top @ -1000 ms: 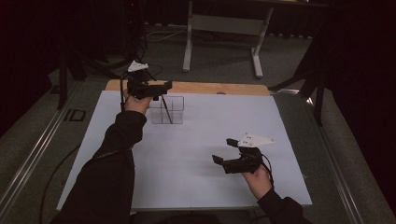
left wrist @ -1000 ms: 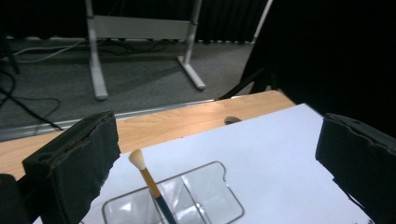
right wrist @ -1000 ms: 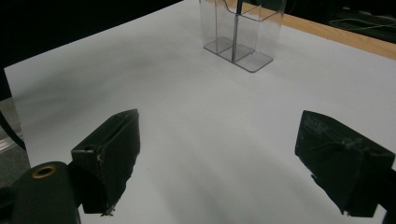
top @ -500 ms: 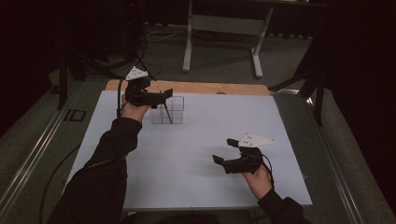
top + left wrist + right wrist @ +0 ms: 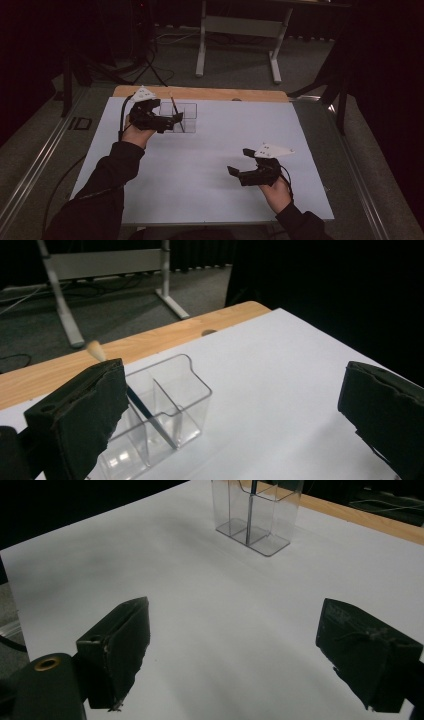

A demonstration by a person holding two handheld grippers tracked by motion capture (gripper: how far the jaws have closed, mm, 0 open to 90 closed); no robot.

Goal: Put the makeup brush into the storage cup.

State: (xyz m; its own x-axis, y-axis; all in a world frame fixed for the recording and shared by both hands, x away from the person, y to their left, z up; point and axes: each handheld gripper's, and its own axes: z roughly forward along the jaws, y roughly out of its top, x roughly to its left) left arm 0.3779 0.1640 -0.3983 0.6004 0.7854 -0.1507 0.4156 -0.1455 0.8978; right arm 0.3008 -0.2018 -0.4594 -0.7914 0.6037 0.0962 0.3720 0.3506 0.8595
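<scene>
A clear plastic organiser (image 5: 187,116) with several compartments stands at the far left of the white table top (image 5: 215,150). A thin dark stick with a tan tip (image 5: 174,108) leans in it. My left gripper (image 5: 172,123) is open just left of the organiser and holds nothing. In the left gripper view the jaws are spread wide (image 5: 232,390), with the organiser (image 5: 172,400) and stick (image 5: 145,412) beside the left jaw. My right gripper (image 5: 240,161) hovers open and empty over the near right of the table. In the right gripper view (image 5: 235,610) the organiser (image 5: 265,515) stands far ahead.
A bare wooden strip (image 5: 210,93) runs along the table's far edge. Beyond it a metal stand (image 5: 237,30) and cables lie on the grey floor. Metal rails (image 5: 35,170) flank the table. The white surface between the grippers is bare.
My left gripper has drawn back toward the person and lower, from above the organiser to its left side. The right gripper has barely shifted.
</scene>
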